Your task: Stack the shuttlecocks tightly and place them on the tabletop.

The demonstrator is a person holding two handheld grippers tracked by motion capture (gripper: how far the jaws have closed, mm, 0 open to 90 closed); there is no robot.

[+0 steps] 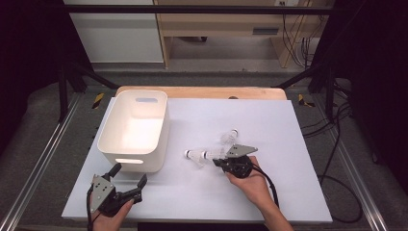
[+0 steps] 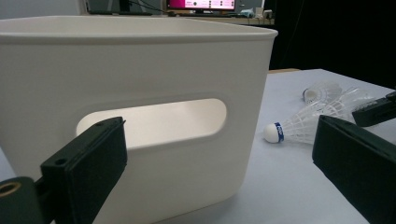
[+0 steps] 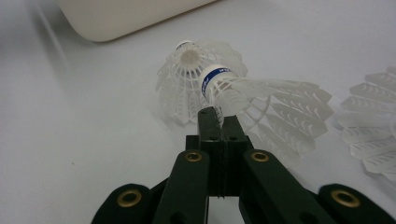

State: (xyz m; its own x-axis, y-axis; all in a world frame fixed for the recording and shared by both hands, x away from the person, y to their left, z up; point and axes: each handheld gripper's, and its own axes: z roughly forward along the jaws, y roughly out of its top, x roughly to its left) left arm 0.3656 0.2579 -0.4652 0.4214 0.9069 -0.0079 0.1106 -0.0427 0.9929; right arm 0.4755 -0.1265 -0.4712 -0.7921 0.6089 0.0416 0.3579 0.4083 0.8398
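Near the desk's front-left corner the left tool [image 1: 129, 179] is waiting, jaws apart. Mid-desk, the right tool [image 3: 216, 117] is pinching a shuttlecock [image 3: 247, 100] by its skirt; lifting it gently should avoid crushing feathers. The white bin [image 1: 111, 126] is sitting toward the far-left corner.

White sheet [image 1: 288, 125] over a wooden desk [image 1: 202, 91]. Grey floor [image 1: 53, 144], black frame struts [image 1: 65, 91], cables [image 1: 337, 144] at the right, pale wood furniture [image 1: 221, 24] behind, a lit monitor [image 2: 201, 4] beyond.
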